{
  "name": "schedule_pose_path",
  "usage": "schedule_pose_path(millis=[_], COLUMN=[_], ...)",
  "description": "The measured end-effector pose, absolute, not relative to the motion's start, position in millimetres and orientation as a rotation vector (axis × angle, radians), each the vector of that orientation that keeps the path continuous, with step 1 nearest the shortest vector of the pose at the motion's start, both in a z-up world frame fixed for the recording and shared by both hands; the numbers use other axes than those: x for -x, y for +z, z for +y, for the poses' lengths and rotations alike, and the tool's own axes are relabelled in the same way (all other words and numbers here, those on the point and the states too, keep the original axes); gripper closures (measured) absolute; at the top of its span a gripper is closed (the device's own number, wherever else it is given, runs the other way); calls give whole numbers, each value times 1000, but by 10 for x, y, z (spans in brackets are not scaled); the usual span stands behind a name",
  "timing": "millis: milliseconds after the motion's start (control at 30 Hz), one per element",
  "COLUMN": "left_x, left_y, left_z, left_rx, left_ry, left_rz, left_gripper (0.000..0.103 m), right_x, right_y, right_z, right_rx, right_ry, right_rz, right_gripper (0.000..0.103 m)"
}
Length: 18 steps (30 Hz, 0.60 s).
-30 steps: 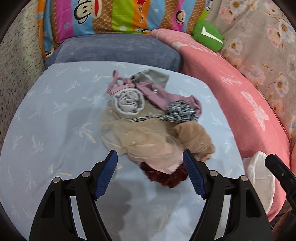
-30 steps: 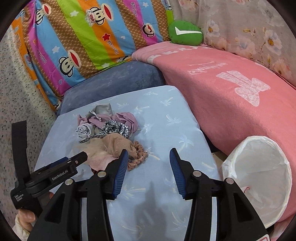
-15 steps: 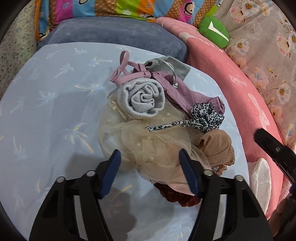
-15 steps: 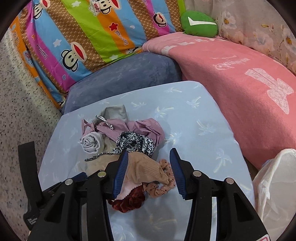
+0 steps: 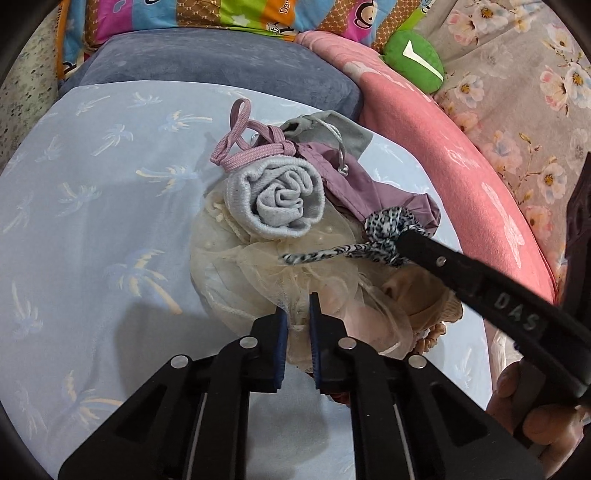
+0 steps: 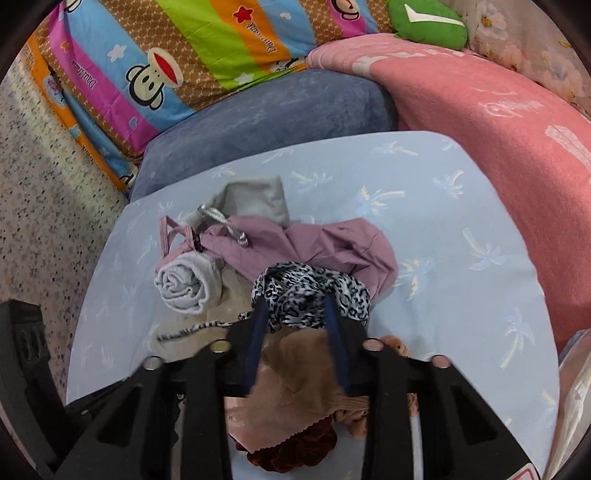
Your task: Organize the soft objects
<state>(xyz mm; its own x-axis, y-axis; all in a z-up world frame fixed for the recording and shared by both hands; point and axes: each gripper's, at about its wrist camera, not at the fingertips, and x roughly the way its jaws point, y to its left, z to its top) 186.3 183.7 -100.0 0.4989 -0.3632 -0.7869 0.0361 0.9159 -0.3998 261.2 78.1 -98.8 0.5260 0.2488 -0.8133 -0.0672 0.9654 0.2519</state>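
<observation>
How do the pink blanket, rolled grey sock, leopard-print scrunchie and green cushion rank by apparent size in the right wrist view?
1. pink blanket
2. leopard-print scrunchie
3. green cushion and rolled grey sock look alike; the cushion lies farther off.

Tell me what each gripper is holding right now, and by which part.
Left gripper: the cream tulle piece, pinched at its near gathered edge. Right gripper: the leopard-print scrunchie, clamped at its near side.

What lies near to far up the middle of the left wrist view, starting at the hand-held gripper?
Left hand-held gripper, closed on the cream tulle → rolled grey sock → pink knotted cord → blue-grey cushion → striped cartoon pillow.
</observation>
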Motion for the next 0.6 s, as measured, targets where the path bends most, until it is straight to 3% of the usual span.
schedule_pose_path(millis=[133,600], left_x=[-1838,-1608], left_y=[-935,-438], left_z=[1849,1700], left_rx=[360,334], left_ry=[-245,-277], left_rz=[1012,903], left_gripper=[94,95], right_x=[-2524,-2012], right_y=[-940,-299], right_z=[766,474], right_rx=[-195,-244], right_ry=[192,192], right_rz=[987,858], right_gripper=[98,99])
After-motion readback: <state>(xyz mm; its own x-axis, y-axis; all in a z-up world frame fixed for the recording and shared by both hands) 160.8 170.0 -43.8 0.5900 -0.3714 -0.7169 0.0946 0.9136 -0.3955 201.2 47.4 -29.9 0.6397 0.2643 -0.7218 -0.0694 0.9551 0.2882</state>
